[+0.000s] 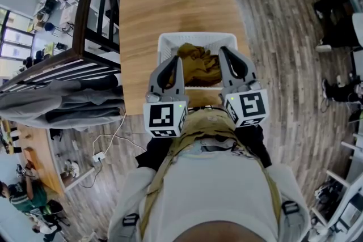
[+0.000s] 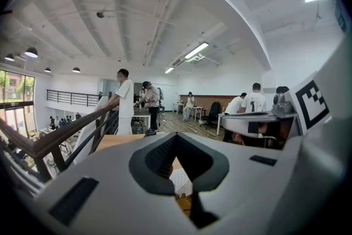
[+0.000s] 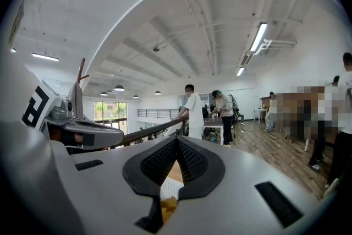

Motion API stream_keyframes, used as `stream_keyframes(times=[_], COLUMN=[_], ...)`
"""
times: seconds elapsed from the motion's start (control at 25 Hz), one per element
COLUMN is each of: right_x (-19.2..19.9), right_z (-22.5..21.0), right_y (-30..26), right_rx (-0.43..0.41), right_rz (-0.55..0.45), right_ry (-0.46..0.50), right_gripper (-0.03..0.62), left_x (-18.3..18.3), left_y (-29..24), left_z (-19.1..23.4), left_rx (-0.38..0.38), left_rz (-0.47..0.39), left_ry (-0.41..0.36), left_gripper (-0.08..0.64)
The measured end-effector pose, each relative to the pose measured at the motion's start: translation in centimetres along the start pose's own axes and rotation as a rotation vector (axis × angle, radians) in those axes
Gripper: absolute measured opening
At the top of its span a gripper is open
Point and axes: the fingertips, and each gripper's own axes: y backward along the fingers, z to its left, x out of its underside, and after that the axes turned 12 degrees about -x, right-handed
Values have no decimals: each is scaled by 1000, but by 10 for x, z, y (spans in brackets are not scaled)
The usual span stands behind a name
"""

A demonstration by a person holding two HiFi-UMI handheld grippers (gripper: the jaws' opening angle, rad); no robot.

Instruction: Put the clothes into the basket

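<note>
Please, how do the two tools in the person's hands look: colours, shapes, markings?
The left tool and the right tool are pale grey, tapering to two jaws lined with black textured pads. Each carries a white cube with black square markers and a green light. The person wears a light top with olive straps.

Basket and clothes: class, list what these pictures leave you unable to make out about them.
Near rim of the basket: head view, hidden behind the left gripper and right gripper.
Number of garments in the clothes: head view, one bunched heap, partly covered by the grippers.
Both gripper views: only a sliver of basket shows past the shut jaws; the gripper bodies block the rest.
</note>
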Motion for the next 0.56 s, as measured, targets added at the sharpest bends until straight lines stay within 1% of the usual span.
stream_keyframes(times=[0.56], right_x=[1], right_z=[-1], right_y=[7], right_rx=[18], right_rz=[4], right_ry=[0], right_gripper=[20], left_x=[1], left_y=[1], left_z=[-4], left_rx=[18], left_rz=[2], left_ry=[-1], left_gripper=[0])
